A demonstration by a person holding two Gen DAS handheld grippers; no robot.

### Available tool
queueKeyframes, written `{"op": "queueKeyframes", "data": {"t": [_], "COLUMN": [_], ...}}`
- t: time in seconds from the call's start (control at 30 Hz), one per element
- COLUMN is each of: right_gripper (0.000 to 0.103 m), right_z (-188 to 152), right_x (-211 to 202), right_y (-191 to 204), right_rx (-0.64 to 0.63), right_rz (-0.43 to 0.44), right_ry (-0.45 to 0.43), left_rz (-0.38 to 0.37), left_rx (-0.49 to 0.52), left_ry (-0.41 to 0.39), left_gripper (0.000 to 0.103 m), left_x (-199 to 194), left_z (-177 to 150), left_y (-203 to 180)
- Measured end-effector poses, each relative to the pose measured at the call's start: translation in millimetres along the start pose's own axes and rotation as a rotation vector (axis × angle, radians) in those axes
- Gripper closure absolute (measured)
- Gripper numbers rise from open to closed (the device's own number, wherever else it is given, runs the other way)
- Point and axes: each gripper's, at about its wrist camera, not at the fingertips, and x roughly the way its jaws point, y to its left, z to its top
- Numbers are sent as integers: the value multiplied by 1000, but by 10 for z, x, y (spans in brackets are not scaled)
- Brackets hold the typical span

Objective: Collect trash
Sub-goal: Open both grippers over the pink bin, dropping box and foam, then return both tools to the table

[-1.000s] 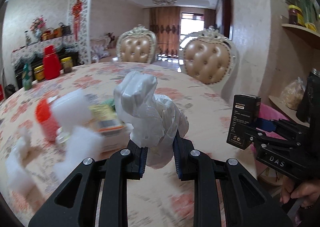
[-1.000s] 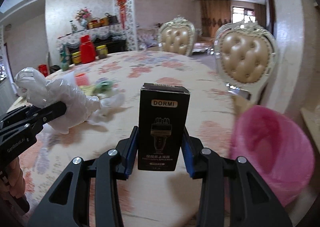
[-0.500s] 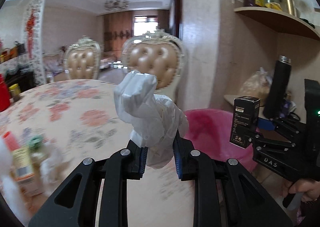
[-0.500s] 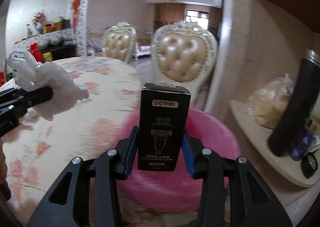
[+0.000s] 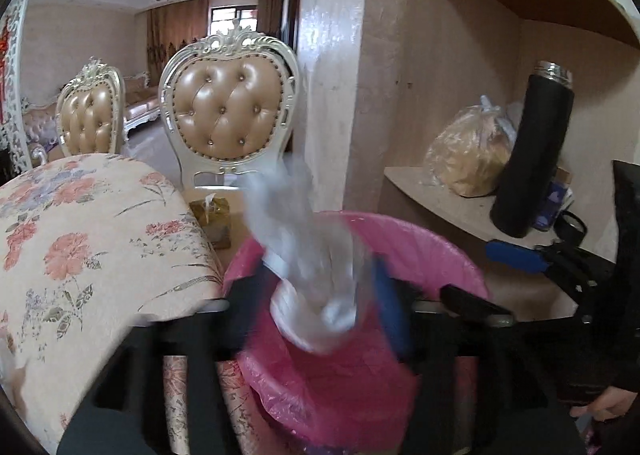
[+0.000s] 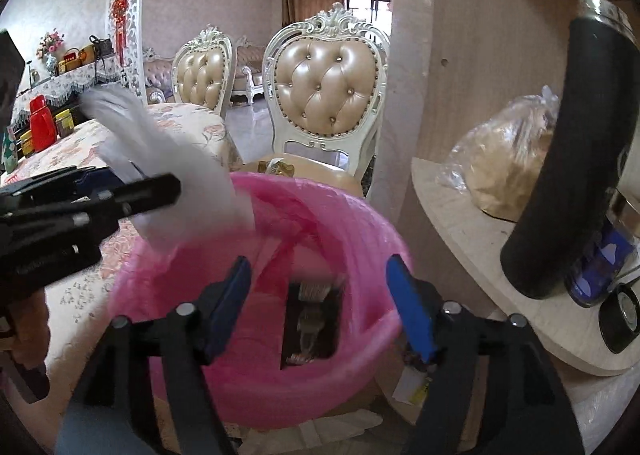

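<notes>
1. Since half a second ago both grippers are sitting over the pink-lined trash bin (image 6: 256, 335) rather than beside it, and the black DORMI box (image 6: 310, 325) is lying inside the bin, no longer pinched by the right gripper (image 6: 318, 301).
2. Right gripper jaws are standing spread wide, blue pads (image 6: 408, 307) apart, nothing between them.
3. Left gripper (image 5: 320, 295) is motion-blurred; its jaws are looking parted, with the white plastic bag (image 5: 308, 255) blurring between them above the bin mouth; contact cannot be told.
4. Floral-cloth table (image 5: 80, 235) is sitting just left of the bin.
5. Tufted chair (image 6: 328, 95) is standing behind the bin.
6. Black thermos (image 6: 576, 143) and bagged food (image 5: 468, 151) are standing on the shelf (image 6: 460, 215) to the right.
</notes>
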Motion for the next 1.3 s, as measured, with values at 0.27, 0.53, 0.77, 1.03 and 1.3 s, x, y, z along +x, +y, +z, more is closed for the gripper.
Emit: {"op": "queueKeyframes", "data": {"t": [0.27,0.53,0.77,1.03,1.3], "right_gripper": [34,25,25,25,25], "right_z": [-11,-23,-8,-64,-181], "right_x": [-130,-275,-319,-450,-591], "right_y": [134,808,1698,2833,3795], "right_rx": [32,-37,-152,-298,-404], "right_rz": [39,135,276,444,604], "right_ry": [-19,-29,-6,22,72], "left_rz": [135,330,507,735,916], "left_rx": [-38,-136,-240,-434,-576], "left_ry": [-41,-31,-41,-38,-17], "left_gripper": [17,13,13,13,13], "left_x": [-451,-1248,-2153,-3212,-3987], "left_z": [-162,-499,-982,-1622,-2160], "left_y": [291,810,1363,2027,2490]}}
